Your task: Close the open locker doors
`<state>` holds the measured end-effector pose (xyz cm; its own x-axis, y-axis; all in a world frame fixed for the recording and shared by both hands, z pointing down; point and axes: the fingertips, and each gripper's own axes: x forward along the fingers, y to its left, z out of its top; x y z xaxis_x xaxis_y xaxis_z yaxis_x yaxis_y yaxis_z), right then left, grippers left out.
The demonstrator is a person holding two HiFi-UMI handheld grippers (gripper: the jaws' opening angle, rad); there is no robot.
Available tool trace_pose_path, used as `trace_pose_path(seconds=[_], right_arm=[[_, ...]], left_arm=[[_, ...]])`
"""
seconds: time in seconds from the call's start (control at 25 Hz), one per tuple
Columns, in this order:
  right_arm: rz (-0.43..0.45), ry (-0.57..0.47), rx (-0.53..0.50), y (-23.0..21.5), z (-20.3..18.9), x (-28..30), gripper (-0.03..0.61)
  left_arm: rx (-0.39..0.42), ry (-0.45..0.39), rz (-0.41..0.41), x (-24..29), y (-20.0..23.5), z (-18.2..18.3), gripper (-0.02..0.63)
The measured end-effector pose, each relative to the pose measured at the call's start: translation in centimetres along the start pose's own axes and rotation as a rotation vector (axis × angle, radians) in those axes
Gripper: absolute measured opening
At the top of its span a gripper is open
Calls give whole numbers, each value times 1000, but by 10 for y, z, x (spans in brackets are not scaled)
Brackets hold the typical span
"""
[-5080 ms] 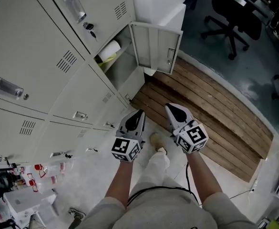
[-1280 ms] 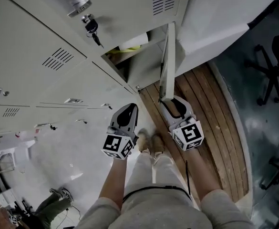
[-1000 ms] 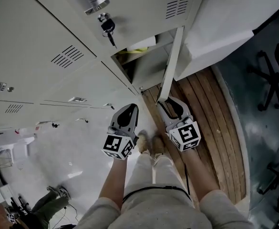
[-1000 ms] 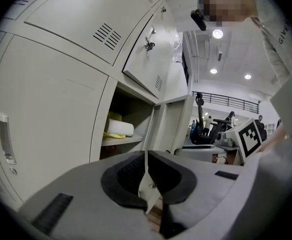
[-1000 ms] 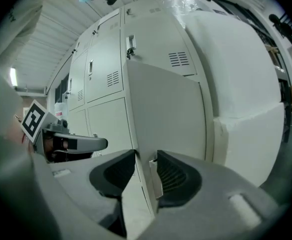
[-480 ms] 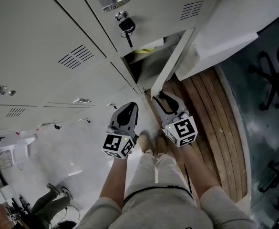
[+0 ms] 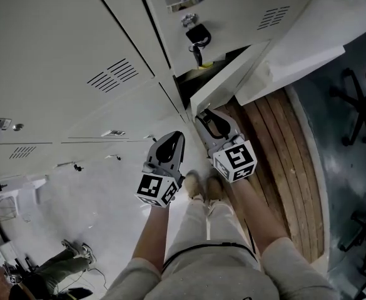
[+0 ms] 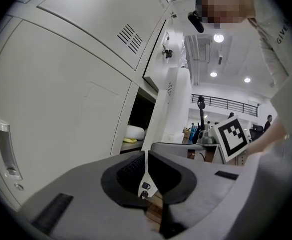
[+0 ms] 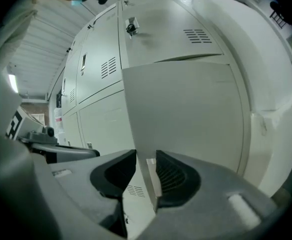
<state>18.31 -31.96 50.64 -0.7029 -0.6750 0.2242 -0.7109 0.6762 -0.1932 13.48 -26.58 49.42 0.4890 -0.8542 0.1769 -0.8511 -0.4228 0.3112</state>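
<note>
My left tool (image 7: 172,141) hung empty, jaws together, at 11 o'clock from my feet (image 7: 203,186). My right tool (image 7: 206,120), jaws just closing, clamped the edge of the locker door (image 7: 233,74), which stood ajar at 1 o'clock.

Counted by the lockers
One half-open pale grey metal locker door (image 7: 223,80), one dark key (image 7: 198,42), two black office chairs (image 7: 358,99), (image 7: 365,227).

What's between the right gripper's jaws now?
The right gripper view shows the edge of the open pale grey metal locker door there; the right gripper's jaws, just closed further, press on it.
</note>
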Motion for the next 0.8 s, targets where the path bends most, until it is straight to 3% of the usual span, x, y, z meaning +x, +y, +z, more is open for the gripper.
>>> trace_pose_path(seconds=[0.8], right_arm=[[-47, -26, 22, -15, 19, 58, 121]], left_arm=[[-17, 19, -19, -5, 26, -2, 17]])
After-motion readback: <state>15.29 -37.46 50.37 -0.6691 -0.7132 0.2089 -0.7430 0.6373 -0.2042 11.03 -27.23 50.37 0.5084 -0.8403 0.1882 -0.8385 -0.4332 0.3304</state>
